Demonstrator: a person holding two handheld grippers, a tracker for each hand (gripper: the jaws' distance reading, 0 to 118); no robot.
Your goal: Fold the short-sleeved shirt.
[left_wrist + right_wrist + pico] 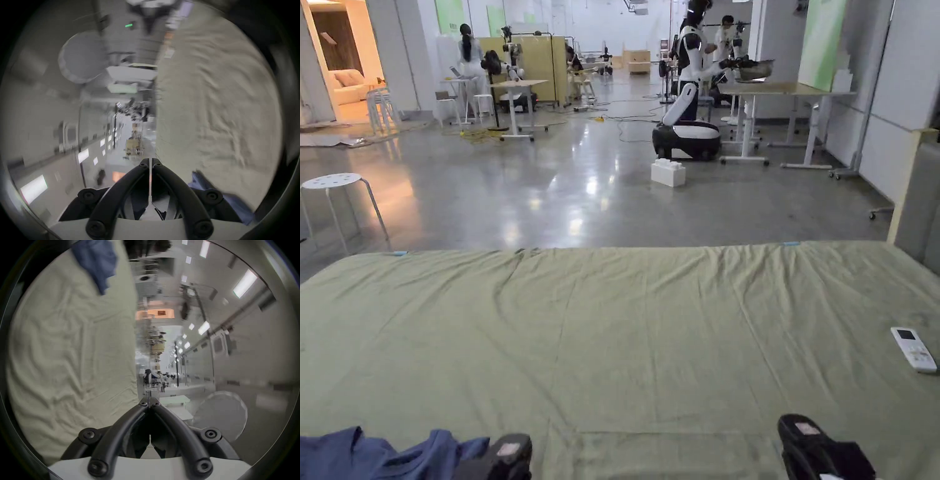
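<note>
A crumpled blue short-sleeved shirt (375, 456) lies at the near left edge of the green sheet (625, 350). My left gripper (503, 455) sits right beside the shirt, at its right end. In the left gripper view the left gripper (151, 162) has its jaws together with nothing between them, and the blue shirt (227, 198) lies off to one side. My right gripper (819, 450) is low at the near right, well apart from the shirt. In the right gripper view the right gripper (149, 402) is shut and empty, with the shirt (97, 264) far off.
A white remote (914, 350) lies on the sheet near its right edge. Beyond the far edge is a grey floor with a white stool (334, 184) at left, a white block (667, 172), a robot (687, 119) and tables. A grey partition (919, 200) stands at right.
</note>
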